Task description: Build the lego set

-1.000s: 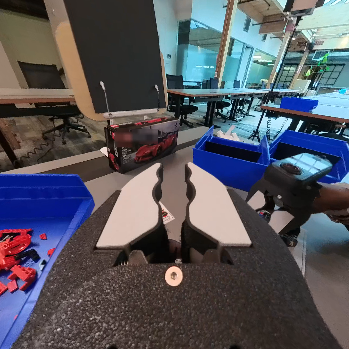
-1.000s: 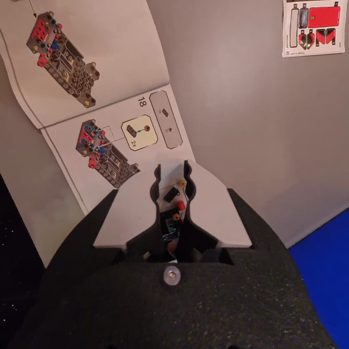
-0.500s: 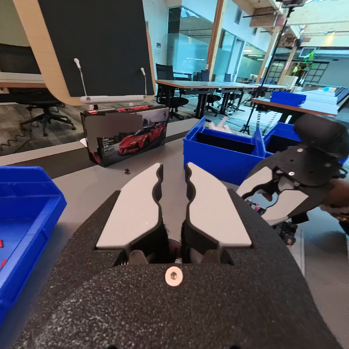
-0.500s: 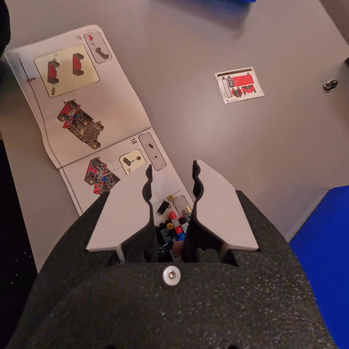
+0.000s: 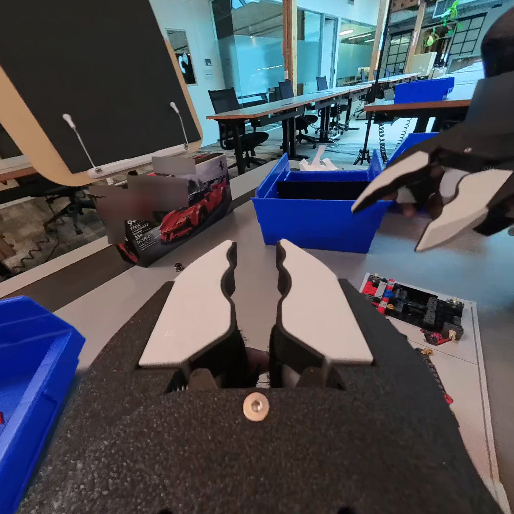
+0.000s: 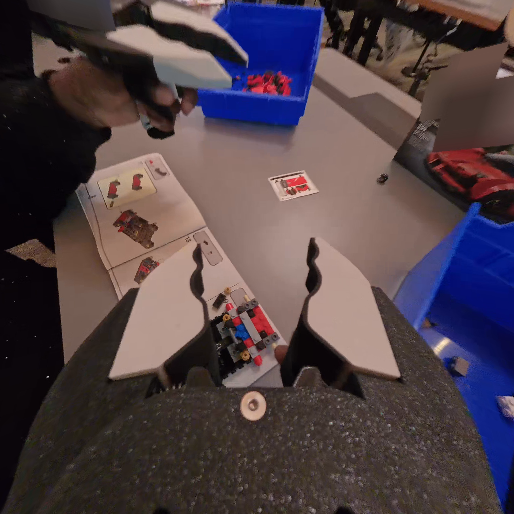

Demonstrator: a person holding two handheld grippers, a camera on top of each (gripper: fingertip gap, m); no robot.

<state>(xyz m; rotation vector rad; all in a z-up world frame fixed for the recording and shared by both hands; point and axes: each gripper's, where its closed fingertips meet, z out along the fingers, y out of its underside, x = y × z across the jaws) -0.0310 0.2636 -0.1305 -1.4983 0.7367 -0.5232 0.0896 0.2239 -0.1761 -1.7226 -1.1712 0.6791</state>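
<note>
The partly built lego chassis (image 6: 244,333), black with red, blue and grey pieces, lies on the open instruction booklet (image 6: 144,211); it also shows in the left wrist view (image 5: 411,306). My right gripper (image 6: 256,244) is open wide and empty, raised above the chassis, which shows between its finger bases. A small black brick (image 6: 219,300) lies loose beside the chassis. My left gripper (image 5: 256,247) has its jaws nearly together with only a narrow gap and nothing in it; it hovers over bare table left of the chassis. It shows blurred in the right wrist view (image 6: 178,50).
A blue bin with red parts (image 6: 264,64) stands beyond the booklet. A sticker sheet (image 6: 293,185) and a small black piece (image 6: 382,178) lie on the grey table. The lego box (image 5: 178,217) and another blue bin (image 5: 314,211) stand at the back. A blue bin (image 6: 472,306) is on the right. My hands' fingertips stand some 15 centimeters from each other. The right tips stand about 11 centimeters off the small black brick (image 6: 219,300).
My right gripper has opened wide and risen away from the chassis and booklet. My left gripper has swung right, away from the bin of red parts, its jaws unchanged.
</note>
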